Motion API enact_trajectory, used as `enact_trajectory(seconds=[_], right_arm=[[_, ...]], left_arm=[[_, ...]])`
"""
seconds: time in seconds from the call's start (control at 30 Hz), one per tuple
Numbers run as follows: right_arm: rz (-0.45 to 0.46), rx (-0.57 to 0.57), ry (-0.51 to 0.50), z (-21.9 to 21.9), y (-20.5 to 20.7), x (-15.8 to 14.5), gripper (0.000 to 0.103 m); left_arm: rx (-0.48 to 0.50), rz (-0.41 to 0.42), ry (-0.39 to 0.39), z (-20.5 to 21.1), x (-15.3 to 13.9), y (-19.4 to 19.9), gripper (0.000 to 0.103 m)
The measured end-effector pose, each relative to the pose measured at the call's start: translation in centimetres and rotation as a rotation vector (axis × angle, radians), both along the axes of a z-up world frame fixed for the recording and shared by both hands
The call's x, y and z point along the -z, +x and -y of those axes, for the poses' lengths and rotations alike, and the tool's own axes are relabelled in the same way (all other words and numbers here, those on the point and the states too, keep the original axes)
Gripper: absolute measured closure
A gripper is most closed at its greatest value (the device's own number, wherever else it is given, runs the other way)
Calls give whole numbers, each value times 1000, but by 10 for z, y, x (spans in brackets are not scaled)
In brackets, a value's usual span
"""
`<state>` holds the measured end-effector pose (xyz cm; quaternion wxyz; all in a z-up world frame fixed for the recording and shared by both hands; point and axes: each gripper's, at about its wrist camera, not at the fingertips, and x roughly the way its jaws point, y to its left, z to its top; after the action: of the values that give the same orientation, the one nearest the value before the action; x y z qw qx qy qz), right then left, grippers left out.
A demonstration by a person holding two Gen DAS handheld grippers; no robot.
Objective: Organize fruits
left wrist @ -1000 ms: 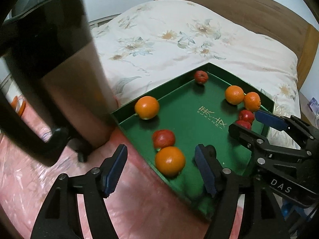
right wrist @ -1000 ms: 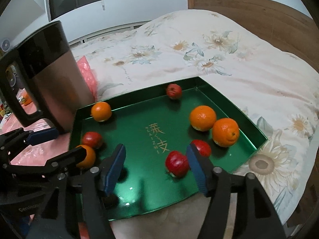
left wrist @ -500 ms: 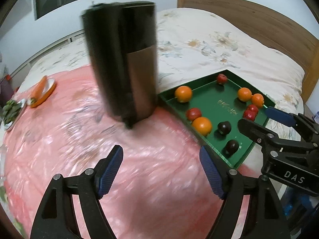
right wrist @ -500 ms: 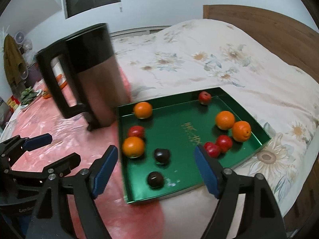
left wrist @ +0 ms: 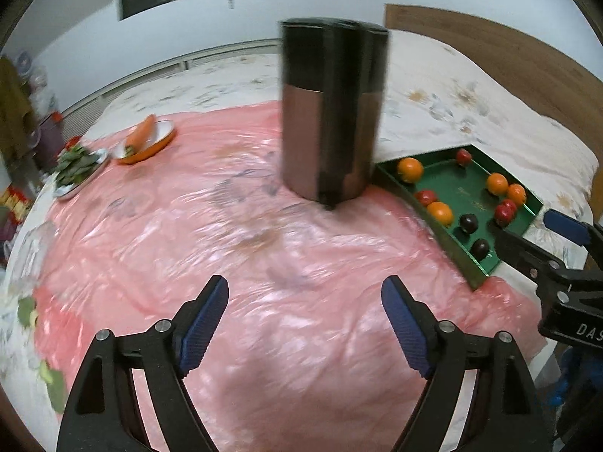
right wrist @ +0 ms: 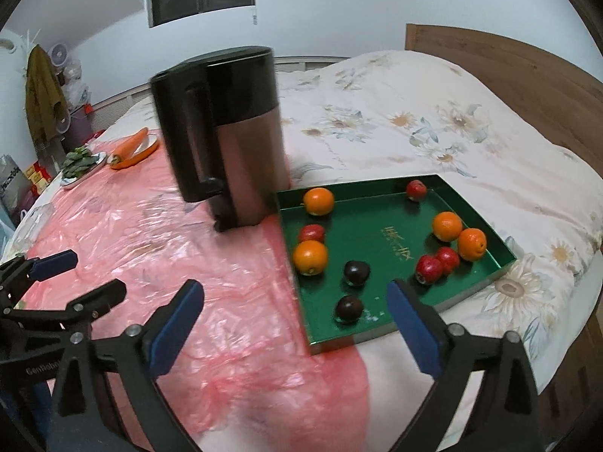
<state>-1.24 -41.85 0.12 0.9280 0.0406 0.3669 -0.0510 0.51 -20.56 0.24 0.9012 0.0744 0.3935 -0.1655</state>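
A green tray (right wrist: 501, 263) lies on the bed, holding several oranges (right wrist: 310, 257), red fruits (right wrist: 429, 268) and two dark plums (right wrist: 356, 272). It also shows in the left wrist view (left wrist: 527, 199). My right gripper (right wrist: 294, 324) is open and empty, held back from the tray's near edge. My left gripper (left wrist: 305, 320) is open and empty over the pink plastic sheet (left wrist: 226, 248), well left of the tray. The right gripper's fingers (left wrist: 565, 222) show at the right edge of the left wrist view.
A tall black and steel kettle (right wrist: 226, 132) stands beside the tray's left corner. At the far left are an orange bowl with a carrot (left wrist: 145, 139) and a plate of greens (left wrist: 77, 167). A wooden headboard (right wrist: 508, 64) is at the right.
Both grippers have pulled back and away from the tray. The left one has swung left over the pink sheet. Two dark plums now show in the tray.
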Motion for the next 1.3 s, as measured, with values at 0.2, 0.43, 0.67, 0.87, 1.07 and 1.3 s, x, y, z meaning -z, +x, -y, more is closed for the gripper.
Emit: enact_trajectory(seconds=[0.2, 0.43, 0.67, 0.87, 1.07, 1.3], right_arm=[[43, -44, -21, -32, -7, -4, 0], [68, -73, -49, -60, -11, -12, 0], [81, -88, -59, -78, -16, -18, 0], [89, -113, -72, -95, -19, -20, 0], [102, -120, -85, -106, -19, -26, 0], [112, -111, -86, -109, -19, -31, 0]], left_arm=[[-95, 19, 17, -43, 1, -9, 24], [-187, 16, 1, -86, 3, -23, 23], [-263, 56, 15, -119, 1, -39, 23], [-289, 70, 29, -136, -3, -49, 23], [-306, 76, 10, -151, -7, -55, 23], [-300, 79, 7, -158, -10, -58, 23]])
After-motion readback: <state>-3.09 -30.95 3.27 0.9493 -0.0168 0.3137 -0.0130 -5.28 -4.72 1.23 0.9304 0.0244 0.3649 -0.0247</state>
